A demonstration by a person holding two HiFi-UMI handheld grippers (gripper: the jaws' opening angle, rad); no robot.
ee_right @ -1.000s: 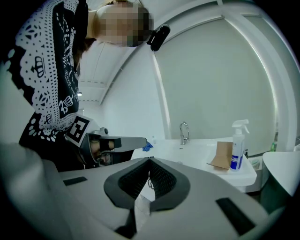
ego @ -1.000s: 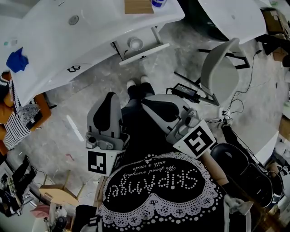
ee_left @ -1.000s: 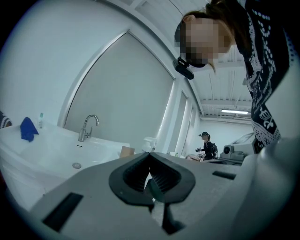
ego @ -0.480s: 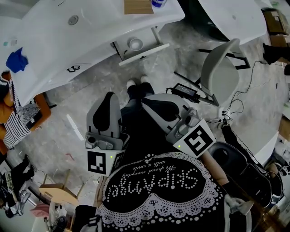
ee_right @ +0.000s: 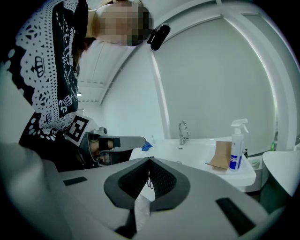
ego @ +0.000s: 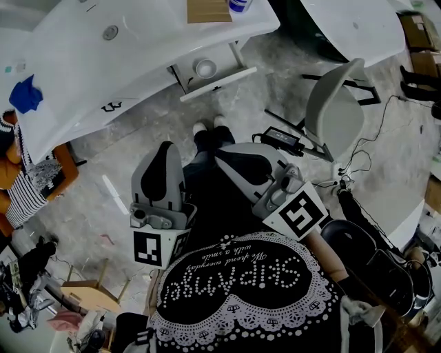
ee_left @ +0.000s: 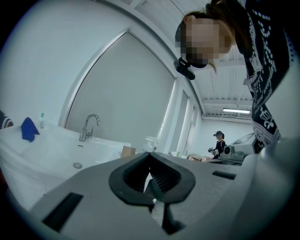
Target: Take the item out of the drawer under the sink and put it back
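While you stood facing the sink, one blue cloth [ego: 26, 92] lay at the far left of the white surface [ego: 138, 62], with one drain [ego: 111, 31] to its right. You held two tools low, close to your body and well apart from the sink. Your left tool [ego: 167, 146] was closed, its jaws together with nothing between them. Beyond it, the one drawer [ego: 220, 82] under the sink hung open, and one round white item [ego: 205, 67] sat inside it, touched by neither tool. One cardboard box [ego: 210, 9] and one spray bottle [ee_right: 237, 144] stood at the surface's right end. Your right tool [ego: 220, 157] was likewise closed and empty, near the left one. One grey chair [ego: 337, 107] stood farther right.
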